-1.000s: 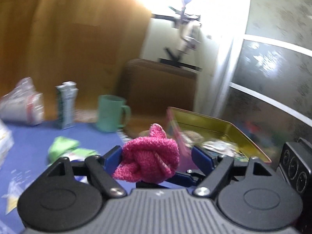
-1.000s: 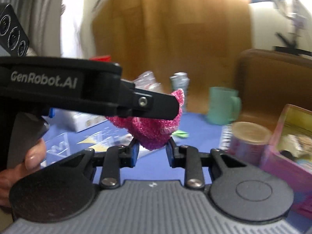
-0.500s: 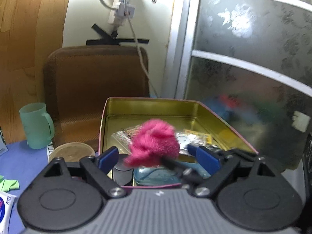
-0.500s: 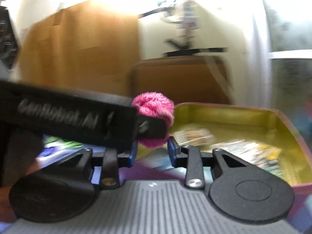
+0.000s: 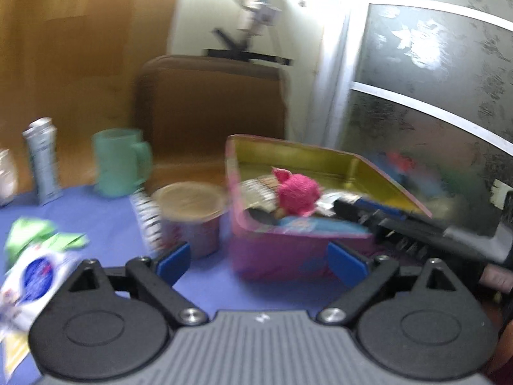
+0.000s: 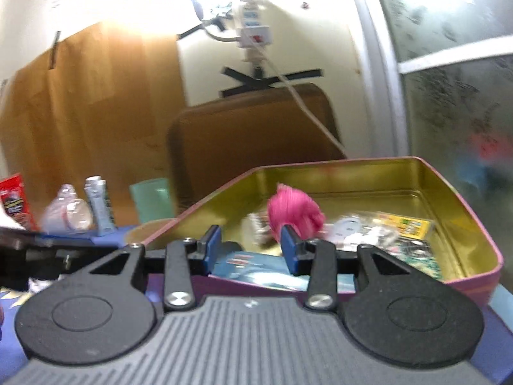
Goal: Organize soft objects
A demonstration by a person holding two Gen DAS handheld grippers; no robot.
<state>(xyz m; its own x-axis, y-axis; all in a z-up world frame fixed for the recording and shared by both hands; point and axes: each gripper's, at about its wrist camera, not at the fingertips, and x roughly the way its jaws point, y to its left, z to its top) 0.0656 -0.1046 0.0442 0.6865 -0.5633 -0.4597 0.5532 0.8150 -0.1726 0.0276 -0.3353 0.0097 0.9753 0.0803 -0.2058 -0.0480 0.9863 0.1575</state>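
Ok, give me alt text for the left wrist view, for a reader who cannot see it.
A fuzzy pink knitted ball sits in an open pink tin box with a gold interior on a blue tablecloth. The left gripper in the foreground is open and empty. A foil-lidded cup stands left of the tin, with a green mug farther left.

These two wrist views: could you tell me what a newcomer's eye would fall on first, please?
The bright pink knitted ball stands out, sitting inside the open pink tin with its shiny gold lining, among packets and cards. Both grippers frame it with blue pads: the left gripper wide open in front of the tin, the right gripper at its near edge, neither holding anything. A mint-green mug waits on the blue tablecloth.
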